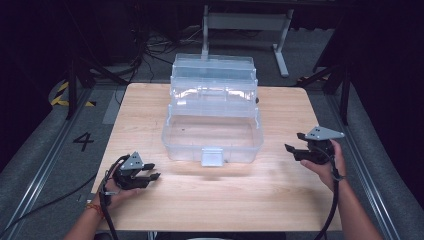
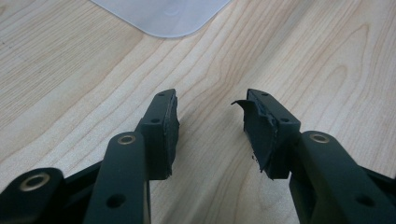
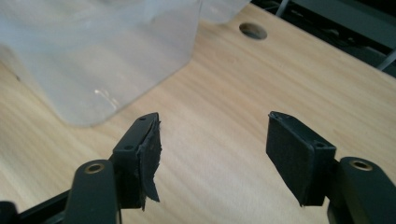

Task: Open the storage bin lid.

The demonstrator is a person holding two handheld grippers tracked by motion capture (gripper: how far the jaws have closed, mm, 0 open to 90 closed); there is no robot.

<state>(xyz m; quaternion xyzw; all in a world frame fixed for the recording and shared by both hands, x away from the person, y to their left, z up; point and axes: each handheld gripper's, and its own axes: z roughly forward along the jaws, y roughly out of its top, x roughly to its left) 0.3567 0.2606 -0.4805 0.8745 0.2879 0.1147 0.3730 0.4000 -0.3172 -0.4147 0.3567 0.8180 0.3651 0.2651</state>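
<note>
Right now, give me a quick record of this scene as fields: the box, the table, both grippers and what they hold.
box: clear plastic box, opened, its tiered trays stepped up toward the back, apparently empty
latch: front latch tab at the near wall
table: wooden table, the box at its middle
left gripper: left gripper, low near the table, front left of the box, jaws apart, nothing between them
right gripper: right gripper, to the right of the box, jaws apart, nothing between them
contact: neither gripper touches the box
</note>
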